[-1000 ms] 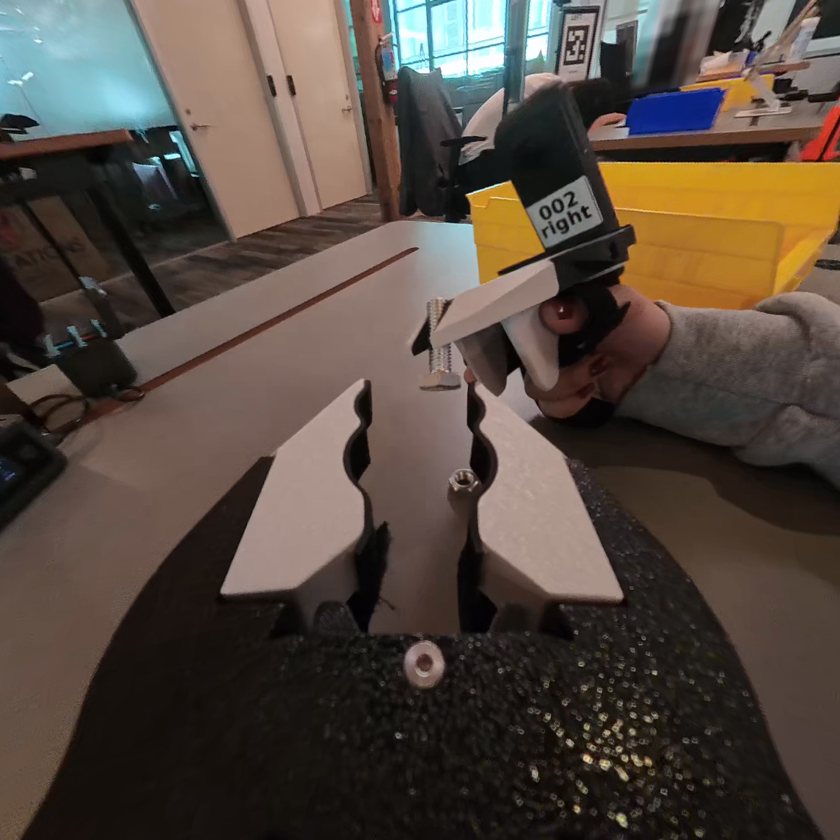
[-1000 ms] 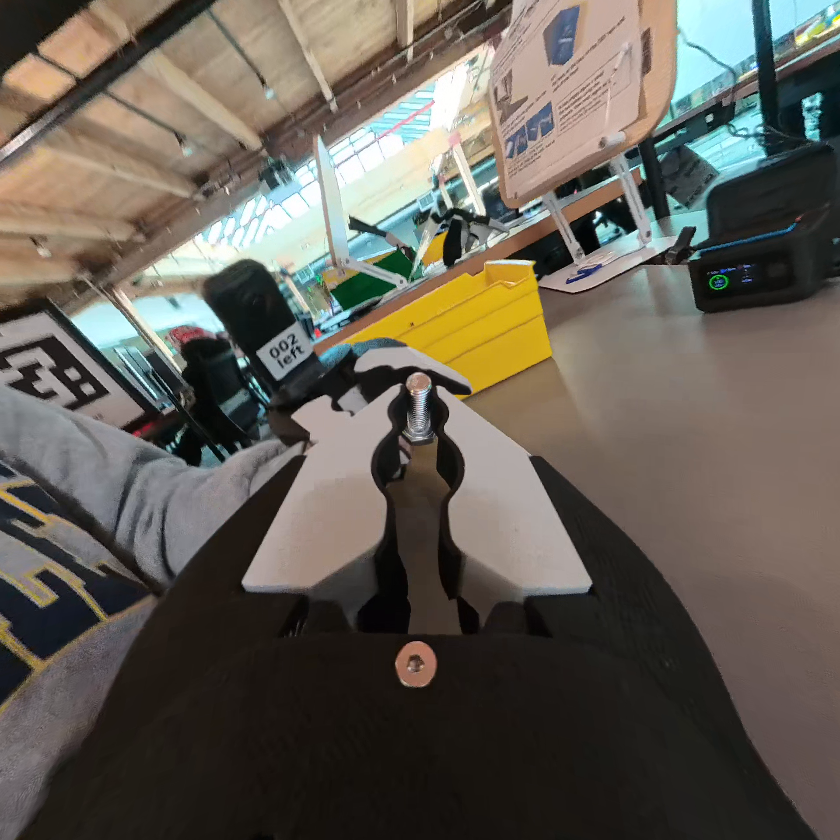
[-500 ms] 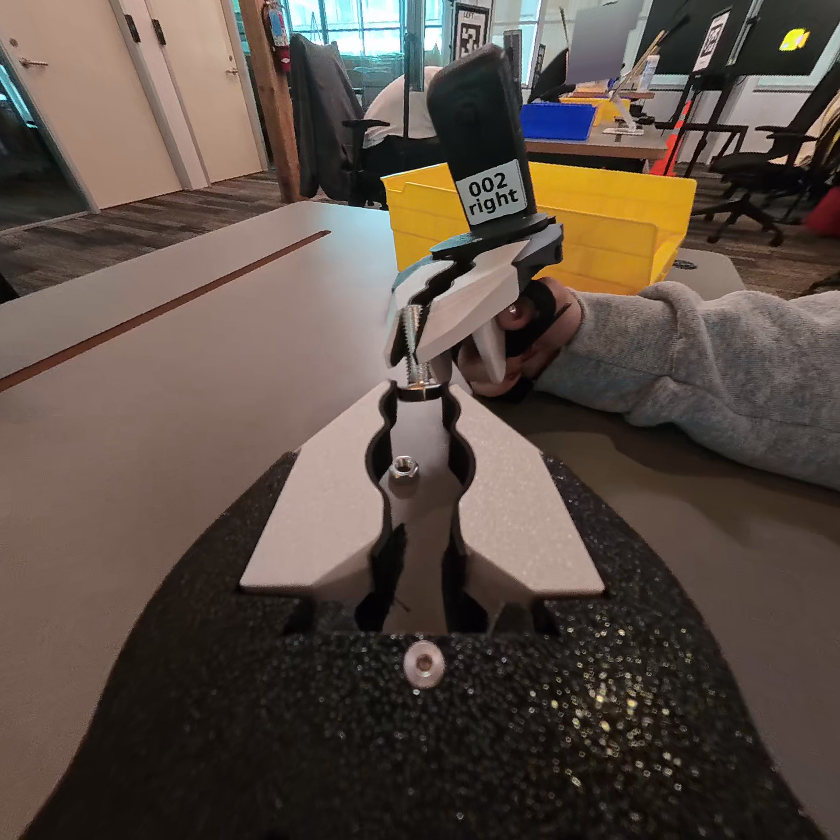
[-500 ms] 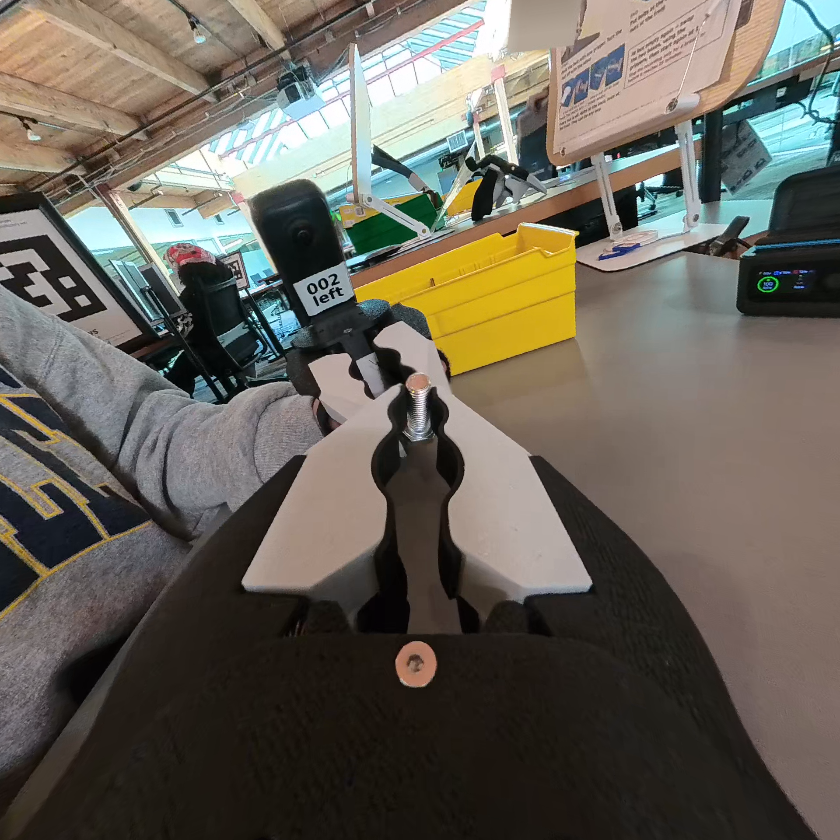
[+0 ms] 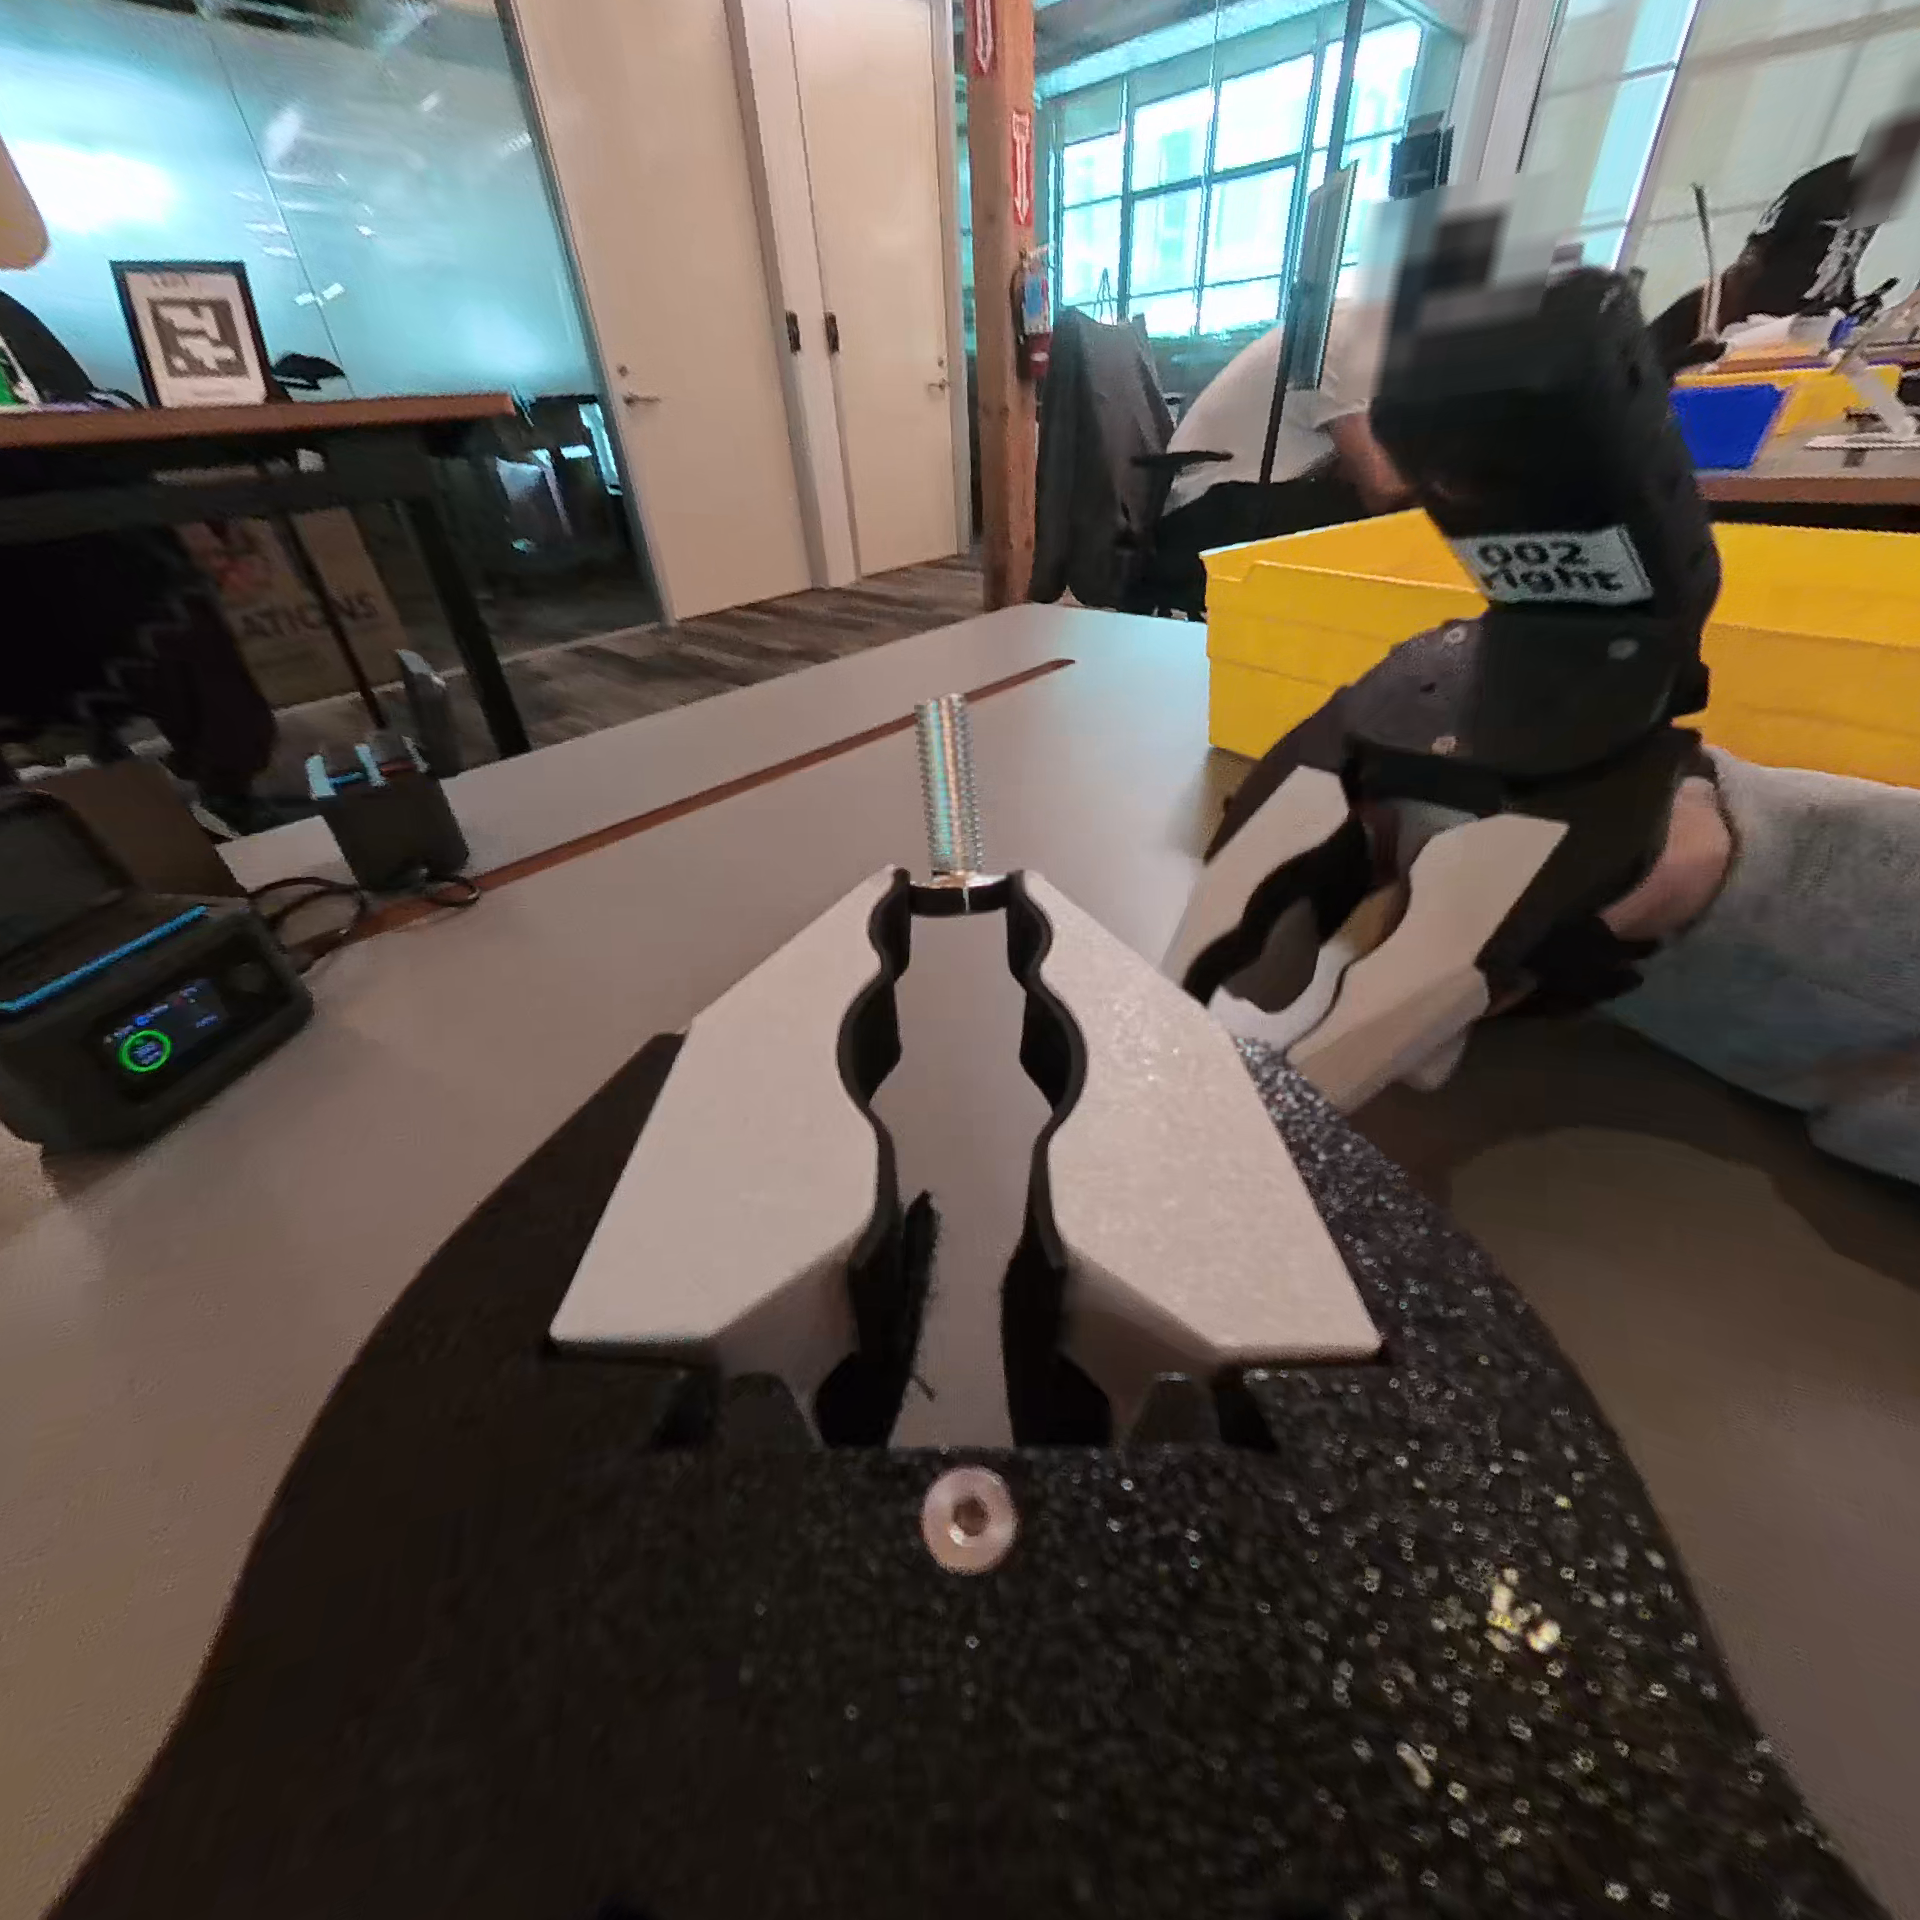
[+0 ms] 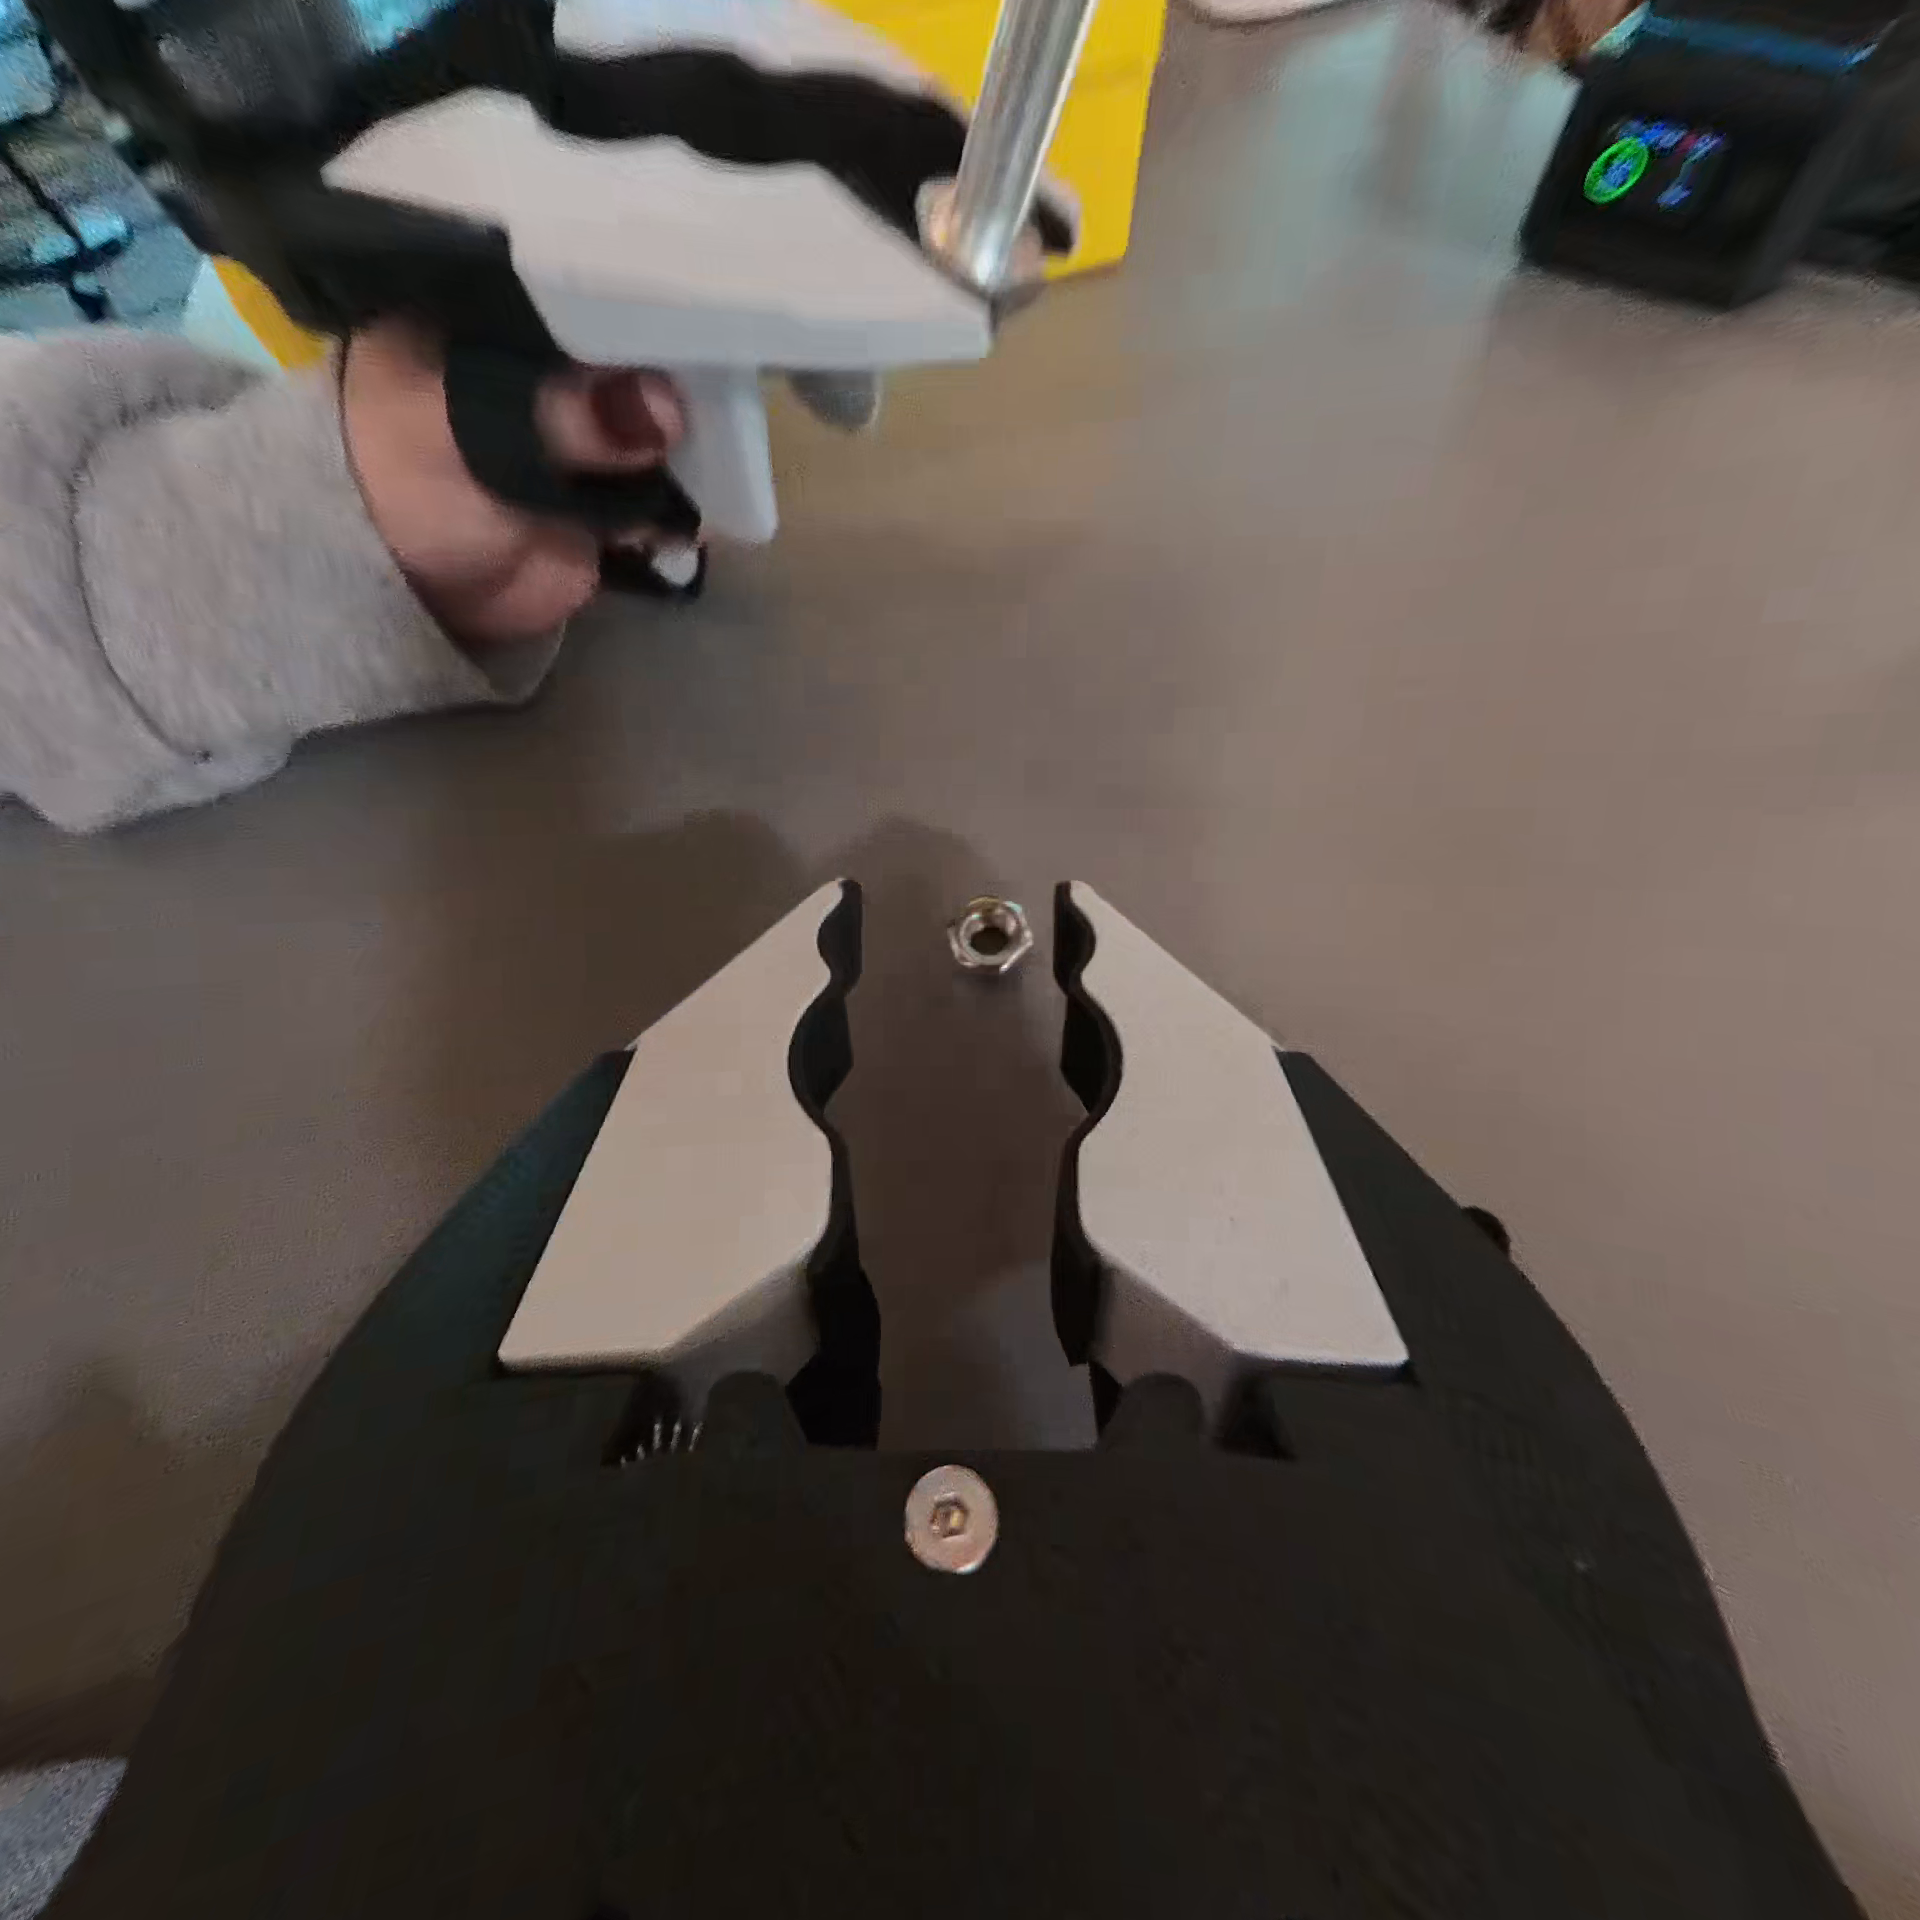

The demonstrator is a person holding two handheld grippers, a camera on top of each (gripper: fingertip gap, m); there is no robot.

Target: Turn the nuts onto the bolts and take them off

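Note:
My left gripper is shut on the head of a silver bolt, which stands upright with its threaded end up. The same bolt and left gripper show in the right wrist view, above and beyond my own fingers. My right gripper is open and points down at the grey table. A small silver hex nut lies flat on the table between its fingertips, nearer the right one, untouched. The right gripper also shows in the left wrist view, blurred, to the right.
A yellow bin stands at the back right of the table. A black device with a lit screen sits at the left, also showing in the right wrist view. A grey-sleeved arm rests on the table. One gripper's finger ends stand about 9 centimeters off the other's.
The bolt passed from the right gripper to the left, which closed on its head. The right gripper opened, tilted down and moved over the nut on the table.

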